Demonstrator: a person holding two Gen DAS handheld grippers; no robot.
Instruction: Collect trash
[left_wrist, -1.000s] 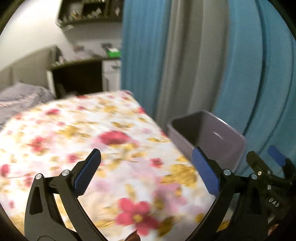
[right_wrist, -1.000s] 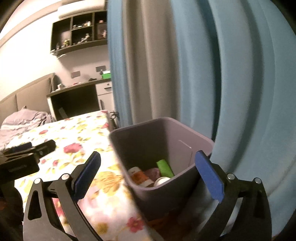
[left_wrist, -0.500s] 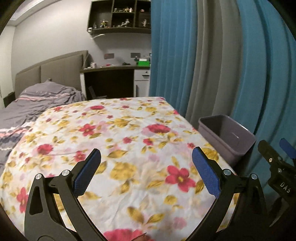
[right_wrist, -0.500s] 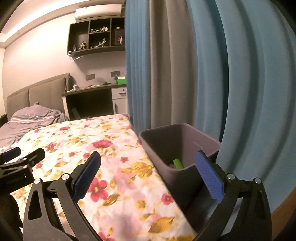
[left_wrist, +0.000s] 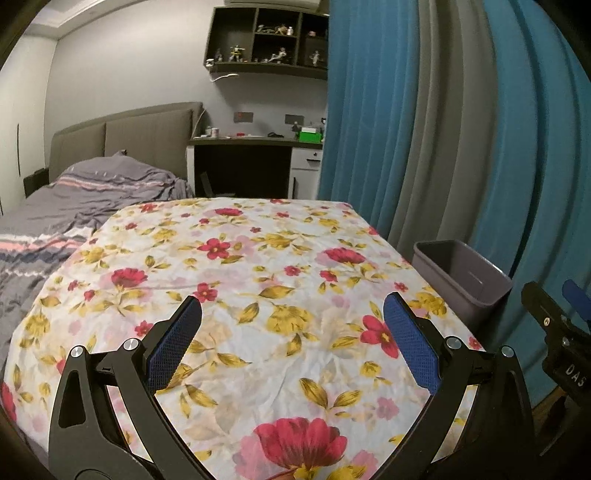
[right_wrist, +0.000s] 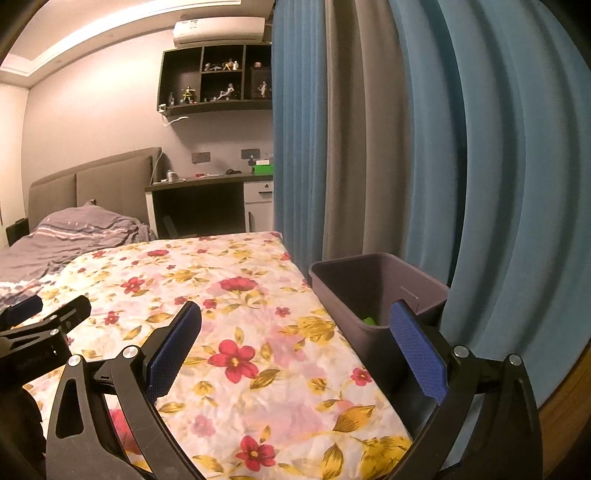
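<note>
A grey plastic bin (left_wrist: 476, 291) stands at the right edge of the floral-covered surface (left_wrist: 258, 280), against the curtain; in the right wrist view the bin (right_wrist: 354, 291) shows a green piece of trash (right_wrist: 369, 320) inside. My left gripper (left_wrist: 291, 332) is open and empty above the floral cloth, well back from the bin. My right gripper (right_wrist: 295, 339) is open and empty, with its right finger in front of the bin. No loose trash shows on the cloth.
Blue and grey curtains (left_wrist: 424, 129) hang right behind the bin. A bed with grey bedding (left_wrist: 55, 206) lies at the left, a desk (left_wrist: 255, 162) and wall shelf (left_wrist: 266, 48) at the back. Wooden floor (right_wrist: 565, 413) shows at the lower right.
Both grippers have pulled back and up from the bin. The bin now looks smaller and farther away, and more of the floral cloth and the room is in view.
</note>
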